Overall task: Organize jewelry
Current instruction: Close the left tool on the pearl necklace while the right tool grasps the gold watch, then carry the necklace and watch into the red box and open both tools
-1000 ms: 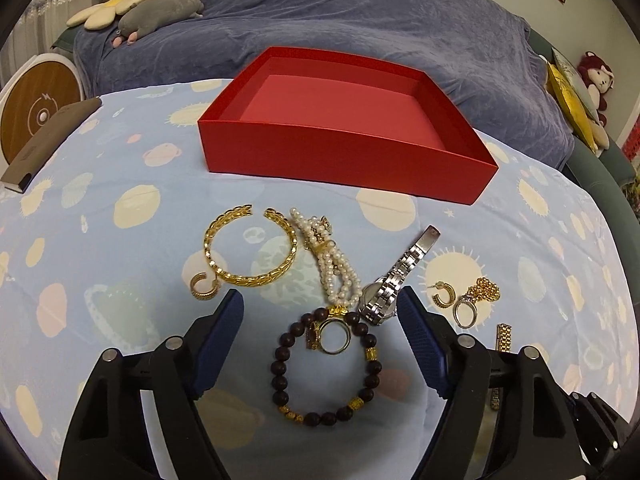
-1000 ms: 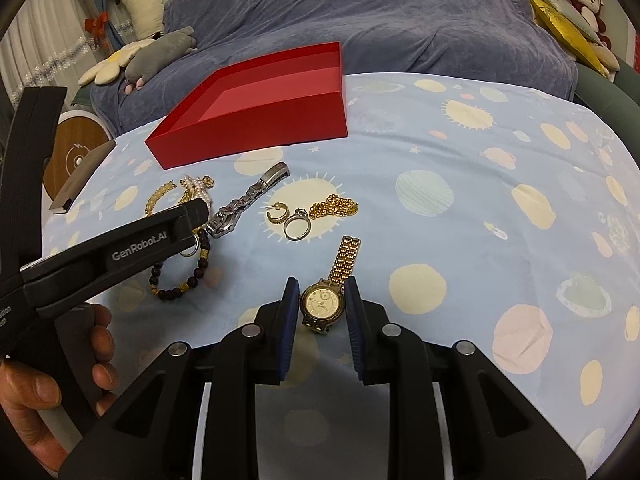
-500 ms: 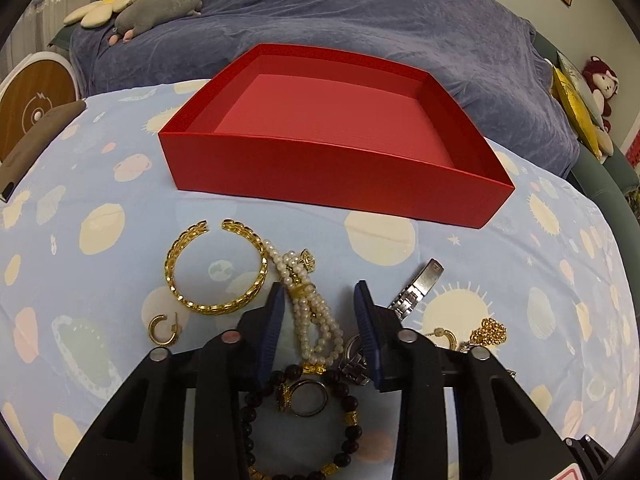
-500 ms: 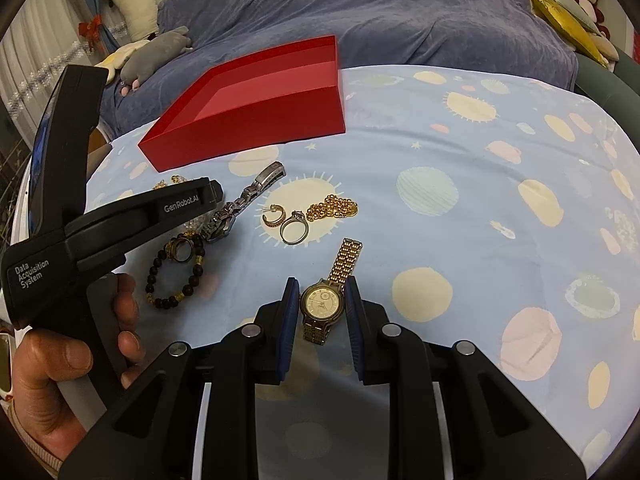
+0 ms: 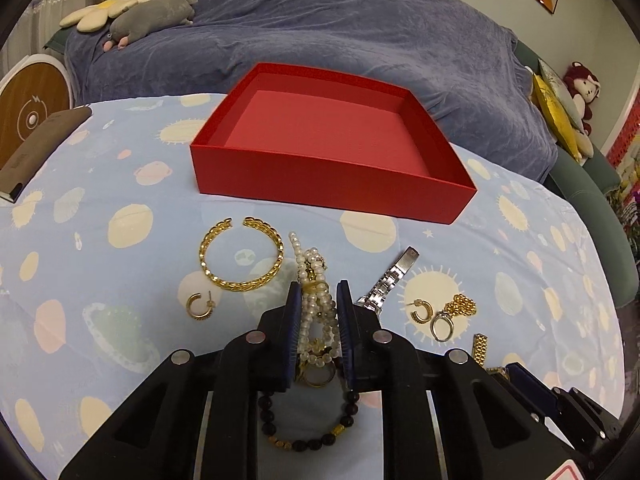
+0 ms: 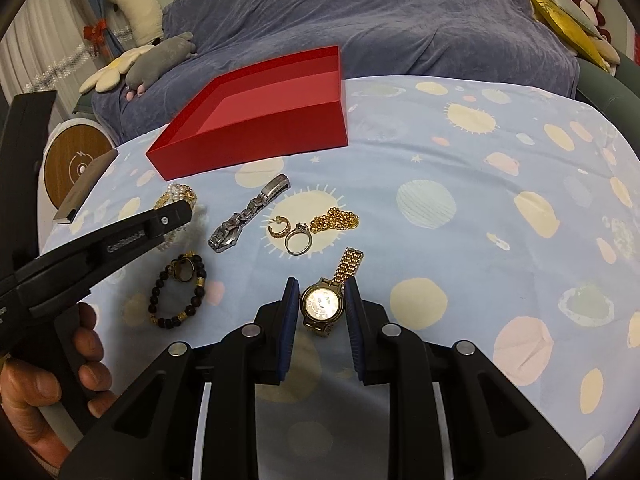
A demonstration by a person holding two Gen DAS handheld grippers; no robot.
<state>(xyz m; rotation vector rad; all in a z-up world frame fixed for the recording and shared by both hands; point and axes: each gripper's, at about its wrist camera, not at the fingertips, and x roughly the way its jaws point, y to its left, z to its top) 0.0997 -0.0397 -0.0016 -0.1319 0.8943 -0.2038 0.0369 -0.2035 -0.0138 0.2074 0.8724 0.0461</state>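
On the planet-print cloth, my left gripper (image 5: 318, 292) is closing on the pearl bracelet (image 5: 310, 264), and its blue pads press the strands from both sides. A dark bead bracelet (image 5: 308, 436) with a ring (image 5: 318, 376) inside it lies under the fingers. Around them lie a gold bangle (image 5: 240, 256), a hoop earring (image 5: 199, 307) and a silver watch (image 5: 394, 276). The empty red box (image 5: 332, 184) stands behind them. My right gripper (image 6: 320, 284) is shut on the gold watch (image 6: 322, 306), whose strap trails forward on the cloth.
A second hoop earring (image 6: 280, 226), a silver ring (image 6: 298, 240) and a gold chain (image 6: 334, 220) lie between the two grippers. A brown flat case (image 5: 36, 148) sits at the table's left edge. A blanket-covered sofa with plush toys is behind. A hand (image 6: 40, 380) holds the left gripper.
My left gripper moved forward past the bead bracelet, and its jaws went from wide open to narrow around the pearl bracelet. The right gripper and gold watch stayed put.
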